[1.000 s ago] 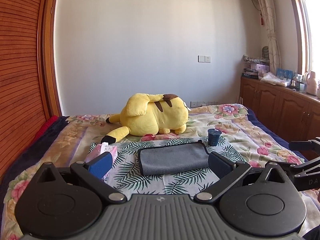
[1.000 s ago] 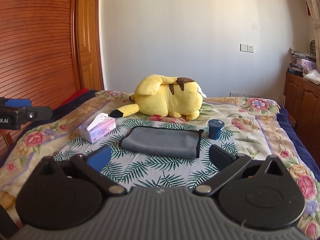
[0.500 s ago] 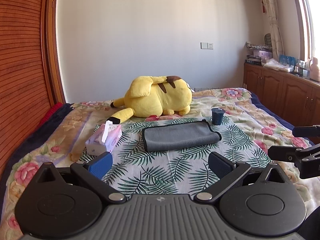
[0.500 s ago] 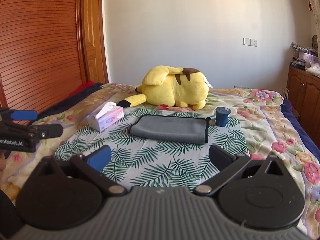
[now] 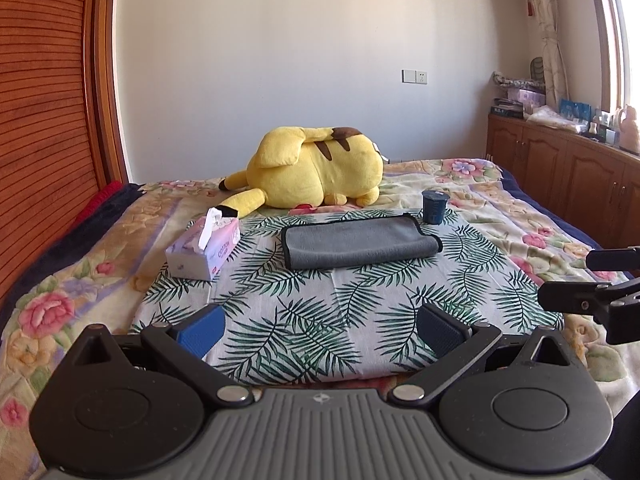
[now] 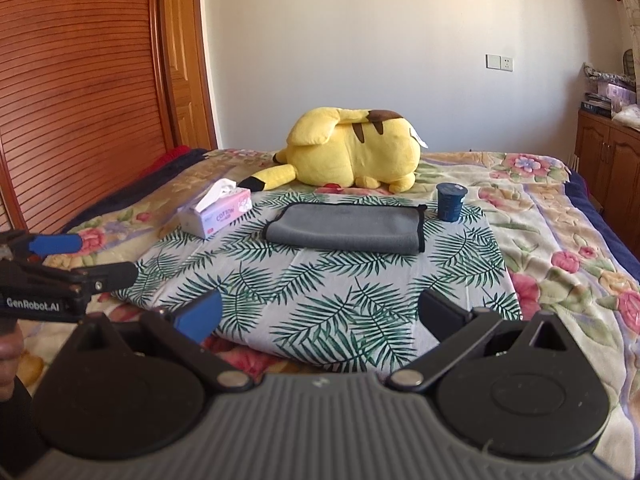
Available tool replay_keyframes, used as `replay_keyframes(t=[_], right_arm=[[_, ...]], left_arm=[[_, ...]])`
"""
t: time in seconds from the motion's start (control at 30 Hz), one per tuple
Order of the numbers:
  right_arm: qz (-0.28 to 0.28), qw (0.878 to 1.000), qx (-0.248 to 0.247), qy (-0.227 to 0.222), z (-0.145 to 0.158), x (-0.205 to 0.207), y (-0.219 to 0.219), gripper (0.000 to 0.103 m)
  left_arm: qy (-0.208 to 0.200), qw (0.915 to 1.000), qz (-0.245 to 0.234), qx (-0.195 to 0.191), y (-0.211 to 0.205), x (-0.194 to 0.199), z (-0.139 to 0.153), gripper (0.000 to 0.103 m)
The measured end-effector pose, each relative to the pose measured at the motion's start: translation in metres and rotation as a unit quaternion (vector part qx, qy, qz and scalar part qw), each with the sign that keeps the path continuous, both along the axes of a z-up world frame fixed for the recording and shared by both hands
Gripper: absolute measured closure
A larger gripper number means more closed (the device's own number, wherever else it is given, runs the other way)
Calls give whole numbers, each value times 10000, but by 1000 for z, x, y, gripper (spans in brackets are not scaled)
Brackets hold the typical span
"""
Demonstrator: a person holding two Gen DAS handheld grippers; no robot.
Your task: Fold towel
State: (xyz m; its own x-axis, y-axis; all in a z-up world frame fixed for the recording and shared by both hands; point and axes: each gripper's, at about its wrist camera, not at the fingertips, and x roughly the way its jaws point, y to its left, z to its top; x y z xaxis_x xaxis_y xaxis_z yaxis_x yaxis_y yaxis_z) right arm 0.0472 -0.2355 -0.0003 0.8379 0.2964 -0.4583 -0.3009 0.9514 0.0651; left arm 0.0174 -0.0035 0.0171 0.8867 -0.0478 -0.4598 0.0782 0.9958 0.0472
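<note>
A grey towel [image 5: 358, 242] with a dark edge lies folded flat on a palm-leaf cloth [image 5: 320, 312] on the bed; it also shows in the right wrist view [image 6: 344, 229]. My left gripper [image 5: 320, 330] is open and empty, well in front of the towel near the cloth's front edge. My right gripper [image 6: 320, 318] is open and empty, also well short of the towel. The right gripper shows at the right edge of the left wrist view [image 5: 592, 280], and the left gripper at the left edge of the right wrist view [image 6: 68, 264].
A yellow plush toy [image 5: 316, 172] lies behind the towel. A tissue box [image 5: 204, 248] stands left of it, a dark blue cup [image 5: 435, 207] at its right far corner. A wooden slatted door [image 5: 44, 128] is on the left, cabinets [image 5: 568, 172] on the right.
Both grippers have drawn back from the towel and risen, so the towel and cloth look farther away. The towel has not moved.
</note>
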Motion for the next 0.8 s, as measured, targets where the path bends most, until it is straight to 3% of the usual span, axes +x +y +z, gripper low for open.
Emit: replay_keyframes(t=[0.37, 0.8], right_arm=[[-116, 9999, -30, 122, -18, -1, -4, 0], [-275, 9996, 66, -21, -23, -2, -9, 0]], left_arm=[[-53, 9996, 24, 262, -5, -6, -18, 17], [-256, 9996, 29, 98, -11, -5, -24, 17]])
